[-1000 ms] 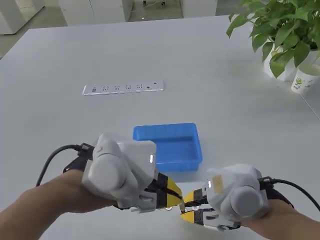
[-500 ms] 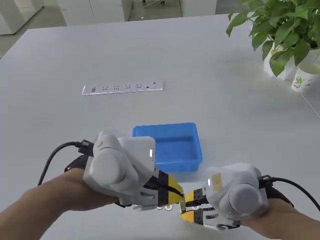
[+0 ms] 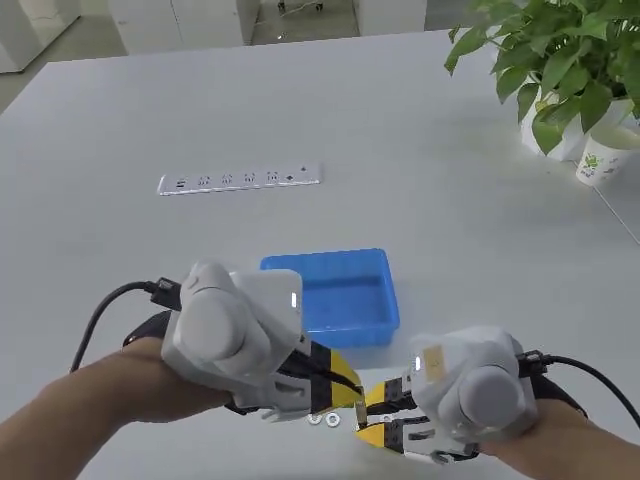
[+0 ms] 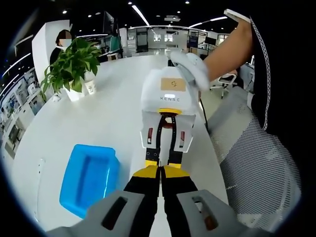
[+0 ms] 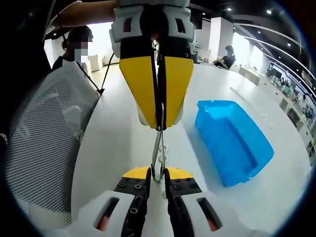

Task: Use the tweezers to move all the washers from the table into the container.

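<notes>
The tweezers [image 5: 157, 143] run between the two grippers, which face each other tip to tip. The left gripper [image 5: 159, 123] has its yellow jaws pressed together on one end. The right gripper [image 5: 158, 174] is clamped on the other end, where the tweezers' arms stand slightly apart. Washers [image 3: 324, 419] lie on the table [image 3: 450, 200] right under them, near the blue container [image 3: 325, 258] but outside it.
</notes>
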Available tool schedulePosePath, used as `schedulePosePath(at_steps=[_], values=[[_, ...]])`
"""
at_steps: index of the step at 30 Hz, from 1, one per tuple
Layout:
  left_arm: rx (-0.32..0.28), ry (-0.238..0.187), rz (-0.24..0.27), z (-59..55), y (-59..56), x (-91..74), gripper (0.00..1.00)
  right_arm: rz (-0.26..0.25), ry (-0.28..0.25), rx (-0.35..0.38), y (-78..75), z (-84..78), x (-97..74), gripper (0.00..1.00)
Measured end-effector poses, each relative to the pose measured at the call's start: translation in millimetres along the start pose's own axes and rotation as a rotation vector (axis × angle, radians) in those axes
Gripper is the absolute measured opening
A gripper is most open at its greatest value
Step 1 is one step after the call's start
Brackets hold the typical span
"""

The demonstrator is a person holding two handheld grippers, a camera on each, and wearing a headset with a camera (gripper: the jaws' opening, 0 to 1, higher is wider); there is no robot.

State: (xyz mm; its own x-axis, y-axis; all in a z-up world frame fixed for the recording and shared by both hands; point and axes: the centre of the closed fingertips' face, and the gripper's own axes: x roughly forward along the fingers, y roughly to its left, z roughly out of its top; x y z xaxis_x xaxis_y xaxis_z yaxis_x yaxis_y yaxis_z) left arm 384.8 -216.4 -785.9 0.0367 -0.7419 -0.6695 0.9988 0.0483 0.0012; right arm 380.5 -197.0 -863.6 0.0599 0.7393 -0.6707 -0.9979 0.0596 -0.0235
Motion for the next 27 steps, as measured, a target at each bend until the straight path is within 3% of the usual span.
schedulePosePath(at_steps=[12,27], values=[[0.008,0.034,-0.009,-7.4,-2.8,3.6,0.05,0.009,0.004,0.023,1.0,0.5,1.6,0.12],[0.014,0.029,-0.012,-5.4,-3.8,4.8,0.04,0.016,0.005,0.039,1.5,-0.6,1.0,0.11]])
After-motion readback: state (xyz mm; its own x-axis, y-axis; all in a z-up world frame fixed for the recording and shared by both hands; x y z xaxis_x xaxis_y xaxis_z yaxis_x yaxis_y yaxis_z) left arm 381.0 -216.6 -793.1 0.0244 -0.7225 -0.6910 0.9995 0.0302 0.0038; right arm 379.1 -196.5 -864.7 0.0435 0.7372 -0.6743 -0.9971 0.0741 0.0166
